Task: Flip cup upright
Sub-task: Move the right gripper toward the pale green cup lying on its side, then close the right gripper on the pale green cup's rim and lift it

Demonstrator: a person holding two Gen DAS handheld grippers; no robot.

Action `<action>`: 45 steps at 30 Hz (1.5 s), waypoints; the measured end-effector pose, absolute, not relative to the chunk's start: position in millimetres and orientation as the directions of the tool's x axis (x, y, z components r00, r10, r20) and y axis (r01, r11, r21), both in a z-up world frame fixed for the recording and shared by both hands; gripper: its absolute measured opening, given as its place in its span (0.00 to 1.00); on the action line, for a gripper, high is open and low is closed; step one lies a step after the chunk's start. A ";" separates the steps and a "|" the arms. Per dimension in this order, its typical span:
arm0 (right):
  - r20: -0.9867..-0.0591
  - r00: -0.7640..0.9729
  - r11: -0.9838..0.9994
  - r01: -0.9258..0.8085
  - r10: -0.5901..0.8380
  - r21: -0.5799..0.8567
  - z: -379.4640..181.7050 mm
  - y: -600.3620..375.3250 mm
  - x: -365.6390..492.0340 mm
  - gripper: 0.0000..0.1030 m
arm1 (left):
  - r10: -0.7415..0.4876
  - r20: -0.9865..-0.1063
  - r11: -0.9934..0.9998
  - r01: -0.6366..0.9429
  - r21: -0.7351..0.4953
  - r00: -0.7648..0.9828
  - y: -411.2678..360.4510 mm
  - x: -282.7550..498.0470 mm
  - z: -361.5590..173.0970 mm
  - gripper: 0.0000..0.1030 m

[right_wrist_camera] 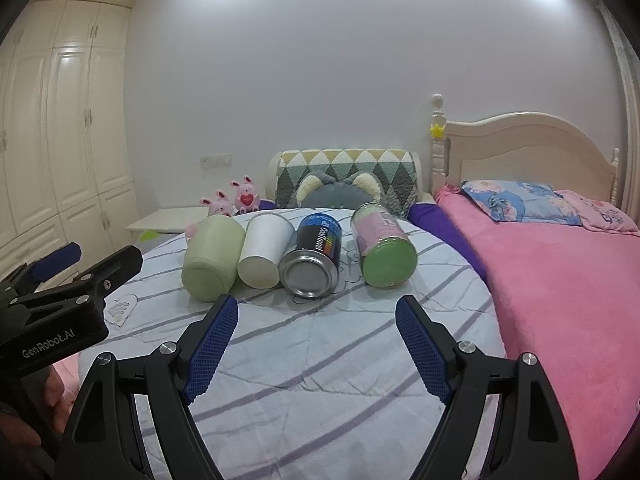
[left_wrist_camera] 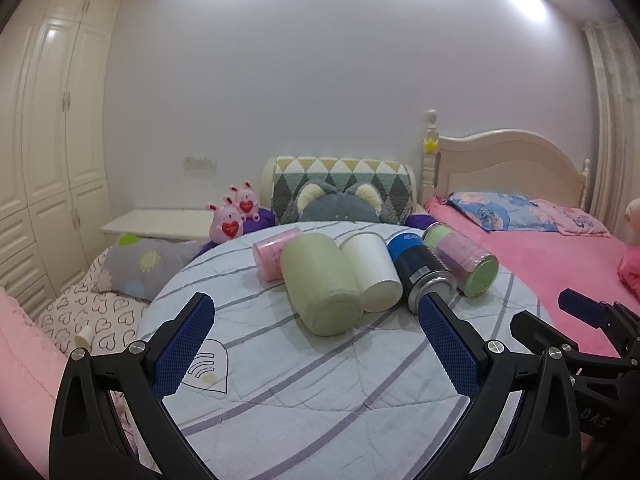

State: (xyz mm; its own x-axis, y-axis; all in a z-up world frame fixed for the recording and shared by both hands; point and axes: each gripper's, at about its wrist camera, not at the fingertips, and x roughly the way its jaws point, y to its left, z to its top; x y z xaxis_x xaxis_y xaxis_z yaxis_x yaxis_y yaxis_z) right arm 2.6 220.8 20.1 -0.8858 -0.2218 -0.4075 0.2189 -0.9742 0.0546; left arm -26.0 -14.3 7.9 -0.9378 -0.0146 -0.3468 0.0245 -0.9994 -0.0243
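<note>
A row of containers lies on its side on a round table with a striped cloth (left_wrist_camera: 320, 380) (right_wrist_camera: 320, 360). From the left: a pink canister (left_wrist_camera: 272, 256), a pale green cup (left_wrist_camera: 320, 286) (right_wrist_camera: 212, 258), a white cup (left_wrist_camera: 374, 274) (right_wrist_camera: 264, 252), a blue-black metal can (left_wrist_camera: 420, 272) (right_wrist_camera: 316, 260) and a clear canister with a green end (left_wrist_camera: 464, 258) (right_wrist_camera: 384, 248). My left gripper (left_wrist_camera: 316, 322) is open and empty, just short of the green cup. My right gripper (right_wrist_camera: 318, 320) is open and empty, just short of the metal can.
A bed with a pink cover (right_wrist_camera: 560, 272) stands to the right of the table. Cushions and pink plush toys (left_wrist_camera: 234, 216) lie behind the table. A white wardrobe (left_wrist_camera: 52, 120) fills the left wall. A heart-patterned cover (left_wrist_camera: 92, 316) lies at the left.
</note>
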 end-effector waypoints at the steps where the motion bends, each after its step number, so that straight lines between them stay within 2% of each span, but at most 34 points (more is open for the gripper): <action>1: -0.416 -0.880 -0.973 0.227 -0.228 0.054 21.7 218.3 -3.0 0.80 | -0.016 -0.358 -0.999 0.028 -0.028 -0.934 -16.4 -29.1 8.4 1.00; 11: -0.519 -0.803 -0.952 0.294 -0.294 0.084 33.0 195.4 -56.1 0.80 | -0.019 -0.489 -0.999 0.041 -0.034 -0.872 -39.4 -76.3 9.8 1.00; 22: -0.621 -0.689 -0.917 0.377 -0.373 0.132 37.6 152.8 -116.6 0.80 | -0.074 -0.555 -0.997 0.074 0.023 -0.829 -69.2 -124.5 15.1 1.00; 28: -0.678 -0.613 -0.890 0.433 -0.406 0.141 33.1 122.0 -133.3 0.80 | -0.133 -0.560 -0.991 0.124 0.054 -0.818 -100.5 -134.9 15.5 1.00; 39: -0.783 -0.497 -0.878 0.462 -0.373 0.124 10.9 77.3 -160.8 0.80 | -0.157 -0.623 -0.983 0.182 0.024 -0.767 -154.9 -150.2 -8.8 1.00; 45: -0.816 -0.512 -0.900 0.435 -0.269 0.024 4.9 66.4 -167.1 0.80 | -0.137 -0.651 -0.985 0.173 0.009 -0.746 -165.5 -159.7 -22.9 1.00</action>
